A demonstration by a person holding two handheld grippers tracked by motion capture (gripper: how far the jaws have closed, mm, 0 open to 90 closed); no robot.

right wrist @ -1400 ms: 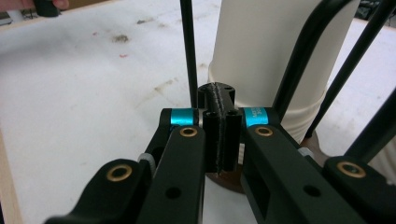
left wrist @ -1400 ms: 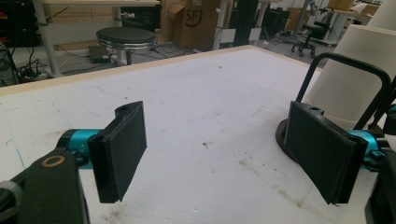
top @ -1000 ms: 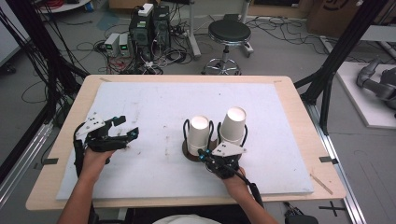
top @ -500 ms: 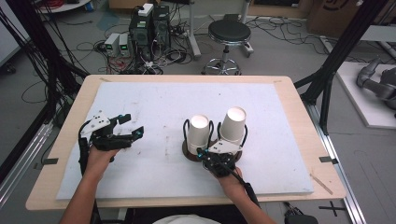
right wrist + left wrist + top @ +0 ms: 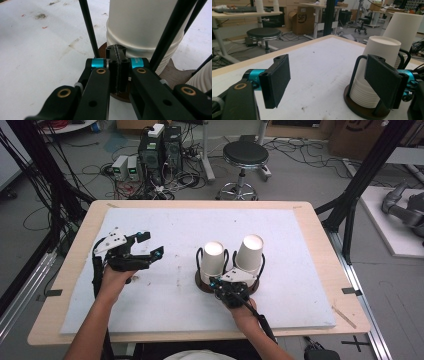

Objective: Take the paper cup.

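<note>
Two stacks of upside-down white paper cups, the left stack (image 5: 213, 257) and the right stack (image 5: 249, 252), stand in a dark round holder (image 5: 201, 283) with black wire rails. My right gripper (image 5: 225, 276) is shut, its tips low at the holder's front between the stacks. In the right gripper view the closed jaws (image 5: 117, 57) sit over the brown base (image 5: 175, 72), in front of a cup stack (image 5: 142, 27). My left gripper (image 5: 152, 244) hovers open to the left of the holder. In the left gripper view its wide jaws (image 5: 327, 82) point toward the nearer stack (image 5: 377, 57).
A white mat (image 5: 280, 235) covers the wooden table (image 5: 320, 220). Beyond the far edge stand a black stool (image 5: 245, 155) and computer boxes (image 5: 160, 145) with cables on the floor. A black frame post (image 5: 360, 195) rises at the right.
My left gripper has risen and moved right, toward the cup holder, still open. The right gripper and the cups have stayed put.
</note>
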